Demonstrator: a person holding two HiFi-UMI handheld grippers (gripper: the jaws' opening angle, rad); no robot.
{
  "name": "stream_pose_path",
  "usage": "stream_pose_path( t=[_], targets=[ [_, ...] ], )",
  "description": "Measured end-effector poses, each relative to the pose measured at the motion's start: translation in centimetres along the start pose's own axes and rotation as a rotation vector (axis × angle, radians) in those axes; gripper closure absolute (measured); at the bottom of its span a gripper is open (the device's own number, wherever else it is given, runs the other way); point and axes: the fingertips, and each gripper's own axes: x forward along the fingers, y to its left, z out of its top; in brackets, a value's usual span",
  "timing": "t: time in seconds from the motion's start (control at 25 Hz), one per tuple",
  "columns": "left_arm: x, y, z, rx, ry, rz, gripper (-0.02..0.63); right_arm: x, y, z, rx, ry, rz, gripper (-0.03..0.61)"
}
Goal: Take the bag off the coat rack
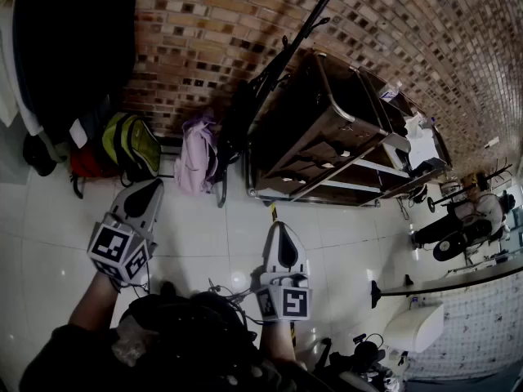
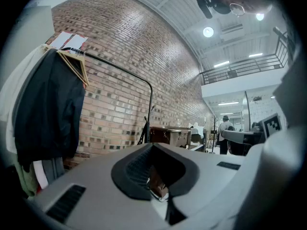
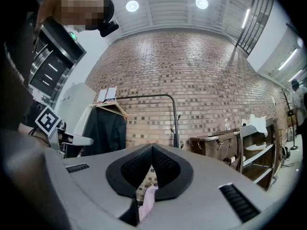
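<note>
A black garment rail stands against the brick wall with a black coat on a wooden hanger. Low beside it I see a lilac-pink bag, a yellow-green bag and a red bag; how they are attached I cannot tell. My left gripper is shut and empty, pointing at the yellow-green bag from a short way off. My right gripper is shut and empty, further from the rack. A strip of the pink bag shows past the right jaws. The coat fills the left of the left gripper view.
A dark wooden shelf unit stands right of the rack, with a black tripod-like stand leaning between them. White glossy floor tiles lie under the grippers. A person stands far off. A white table and chairs are at right.
</note>
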Motion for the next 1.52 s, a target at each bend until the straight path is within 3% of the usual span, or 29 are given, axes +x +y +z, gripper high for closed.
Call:
stream_pose_path(
  t=[0.36, 0.68, 1.08, 1.52],
  targets=[
    [1.6, 1.1, -1.0, 0.009, 0.012, -0.035, 0.603, 0.5, -2.6, -0.6, -0.004, 0.0, -0.078, 0.569],
    [5.6, 1.8, -0.8, 0.017, -0.018, -0.005, 0.603, 4.1, -6.6, -1.4, 0.004, -0.028, -0.081, 0.571],
    [15.6, 1.4, -0.2, 0.037, -0.02, 0.01, 0.603, 12.0, -13.9, -3.2, -0.022, -0.041, -0.035, 0.569],
    [28.9, 0.0, 0.6, 0.067, 0.005, 0.023, 0.603, 20.9, -23.0, -4.1, 0.035, -0.035, 0.016, 0.569]
  ],
)
